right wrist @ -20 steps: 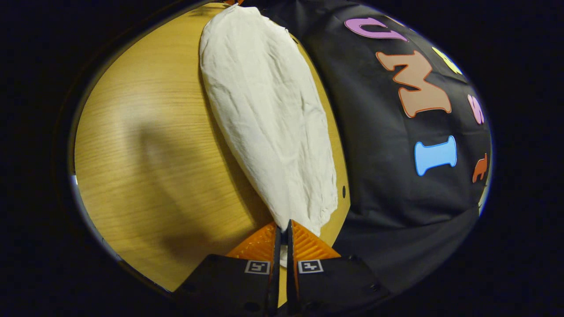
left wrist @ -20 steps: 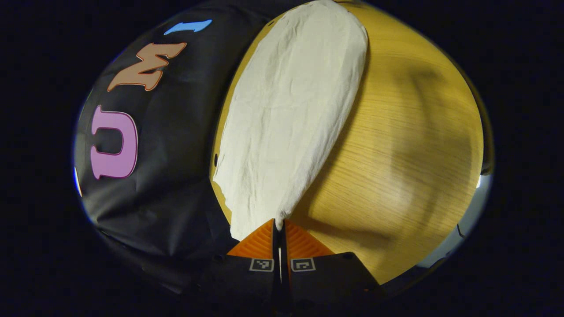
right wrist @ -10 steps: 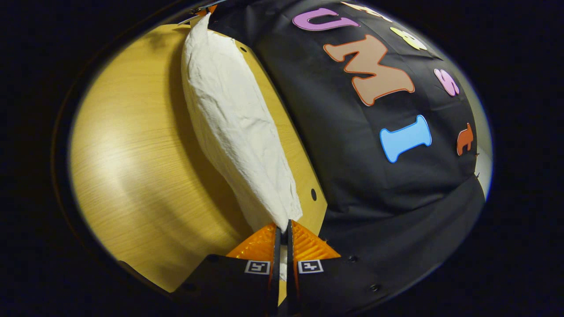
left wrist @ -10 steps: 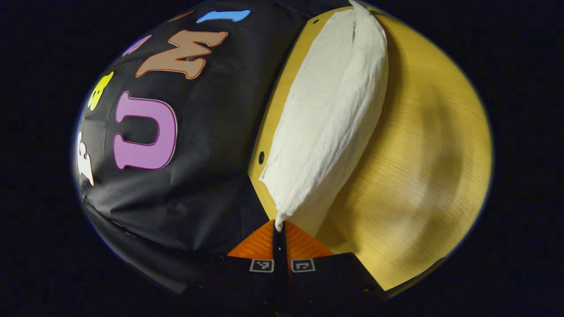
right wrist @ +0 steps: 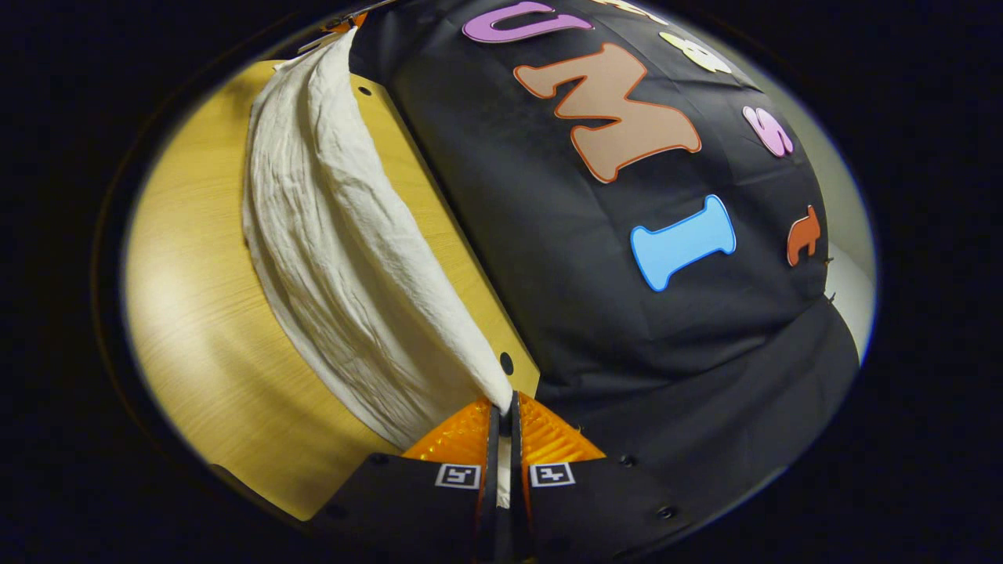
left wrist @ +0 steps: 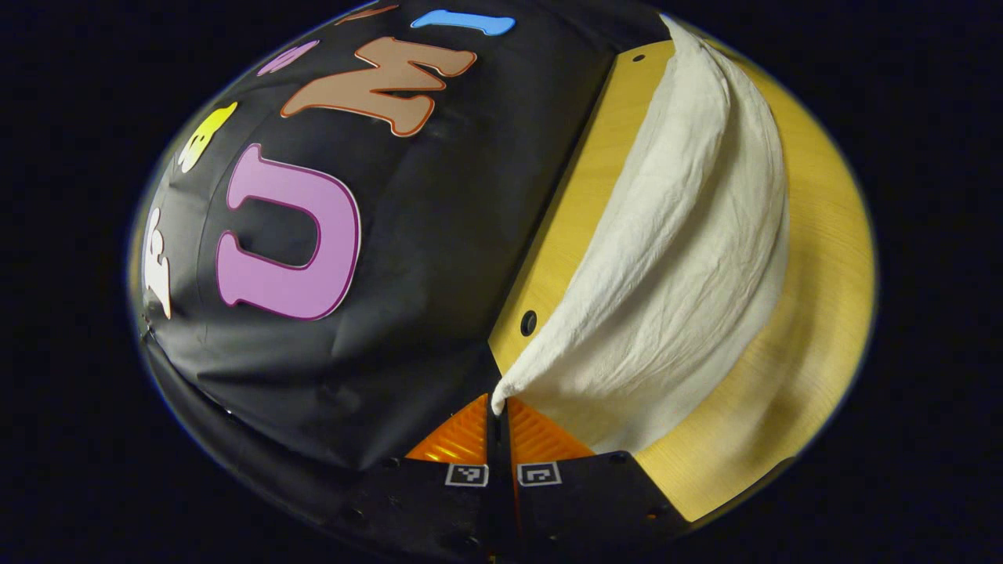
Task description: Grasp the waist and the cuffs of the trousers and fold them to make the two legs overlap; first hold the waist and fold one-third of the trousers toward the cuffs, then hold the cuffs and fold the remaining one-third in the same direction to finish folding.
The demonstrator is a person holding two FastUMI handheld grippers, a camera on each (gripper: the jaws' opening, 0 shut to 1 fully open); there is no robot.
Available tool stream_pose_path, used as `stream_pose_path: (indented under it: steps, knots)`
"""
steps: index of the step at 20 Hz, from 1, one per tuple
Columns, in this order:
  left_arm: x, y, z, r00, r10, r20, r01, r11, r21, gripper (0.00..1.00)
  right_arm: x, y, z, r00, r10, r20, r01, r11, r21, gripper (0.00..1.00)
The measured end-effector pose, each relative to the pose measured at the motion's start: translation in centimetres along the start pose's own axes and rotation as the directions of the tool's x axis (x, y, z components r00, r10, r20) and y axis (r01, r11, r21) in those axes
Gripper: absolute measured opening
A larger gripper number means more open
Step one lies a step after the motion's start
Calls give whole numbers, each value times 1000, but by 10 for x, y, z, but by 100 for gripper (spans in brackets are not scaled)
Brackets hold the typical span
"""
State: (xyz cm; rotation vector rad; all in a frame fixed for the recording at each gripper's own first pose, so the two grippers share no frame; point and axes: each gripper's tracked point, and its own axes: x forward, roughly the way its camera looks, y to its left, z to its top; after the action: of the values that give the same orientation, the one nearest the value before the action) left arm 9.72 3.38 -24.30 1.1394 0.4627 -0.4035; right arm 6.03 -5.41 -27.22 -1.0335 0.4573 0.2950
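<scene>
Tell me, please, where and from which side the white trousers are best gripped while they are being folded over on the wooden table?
At the two end corners of the lifted long edge. The trousers hang as a sheet between both grippers, so each comes in from its own end along that edge. The left gripper and right gripper already pinch a corner in shut jaws, above the table.

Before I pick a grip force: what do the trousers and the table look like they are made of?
Trousers: likely thin woven cotton or linen, matte off-white, with fine crinkles and soft drape where both grippers pinch an edge. Table: wood or wood-look laminate, yellowish, straight grain lines, smooth with slight sheen; which one is unclear.
</scene>
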Motion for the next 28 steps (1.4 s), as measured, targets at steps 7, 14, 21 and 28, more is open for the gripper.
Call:
stream_pose_path:
  steps: [7,14,21,28]
  knots:
    - [73,-10,6,999,-41,25,43,995,-91,0,61,2,22,995,-39,-88,45,997,70,9]
    - [127,-39,0,991,-117,62,123,988,-93,0,121,38,24,984,-27,-177,45,994,95,7]
    - [143,-67,0,978,-181,106,195,970,-144,24,134,25,22,969,-31,-245,82,976,202,36]
    - [114,-56,18,983,-87,160,132,945,-298,94,98,-3,32,973,-43,-228,143,886,441,98]
